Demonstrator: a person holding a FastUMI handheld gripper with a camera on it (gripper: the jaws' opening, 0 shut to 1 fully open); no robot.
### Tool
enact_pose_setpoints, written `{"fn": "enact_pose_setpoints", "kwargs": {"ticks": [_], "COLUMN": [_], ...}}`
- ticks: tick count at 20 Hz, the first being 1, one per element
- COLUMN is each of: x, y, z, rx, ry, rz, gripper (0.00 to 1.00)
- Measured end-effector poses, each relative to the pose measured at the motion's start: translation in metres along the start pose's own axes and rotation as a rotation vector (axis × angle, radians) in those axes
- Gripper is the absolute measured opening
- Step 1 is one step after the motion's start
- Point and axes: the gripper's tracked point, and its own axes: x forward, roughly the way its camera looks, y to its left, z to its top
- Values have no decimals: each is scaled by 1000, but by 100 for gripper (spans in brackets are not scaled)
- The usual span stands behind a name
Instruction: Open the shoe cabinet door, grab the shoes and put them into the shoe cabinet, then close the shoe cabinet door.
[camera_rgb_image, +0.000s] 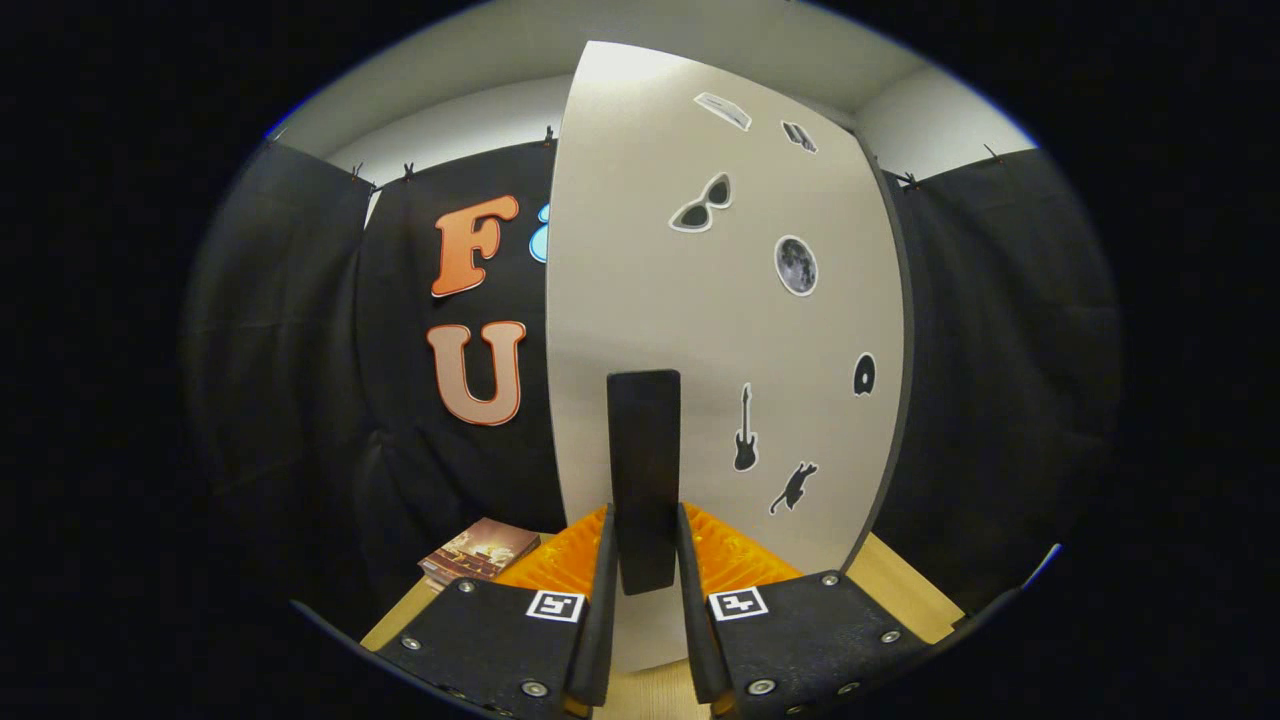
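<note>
The white shoe cabinet door, dotted with small stickers, stands upright right in front of me. Its black vertical handle runs down between my fingers. My gripper is shut on the lower part of this handle, one finger pressing each side. The door's left edge is seen against the black booth cloth, and a dark edge runs down its right side.
A book with a brownish cover lies on the wooden tabletop to the left of the door, near the cloth wall. Black cloth hangs on both sides of the door.
</note>
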Motion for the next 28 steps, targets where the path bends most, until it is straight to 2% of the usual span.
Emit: {"fn": "enact_pose_setpoints", "kwargs": {"ticks": [2,3,4,5,6,7,8,9,12,14,17,21,25,28], "x": [-25,-43,-54,-57,-65,-66,-74,-86,-94,-79,-38,29,82,110], "y": [-18,-23,-22,-51,-99,-142,-153,-145,-130,-92,-32,23,37,34], "z": [-6,-9,-13,-24,-27,-25,-19,-9,-10,-7,-1,5,4,-1], "rx": [17,40,70,55,1,-5,49,95,76,39,-33,-109,-93,-32], "ry": [-4,-1,13,35,20,14,1,-25,-51,-74,-62,-50,-5,31], "rz": [0,26,65,-34,-190,-321,-336,-314,-281,-195,-75,-13,-48,-82], "gripper": [31,27,18,9,0,0,0,0,0,10,50,74,83,85]}}
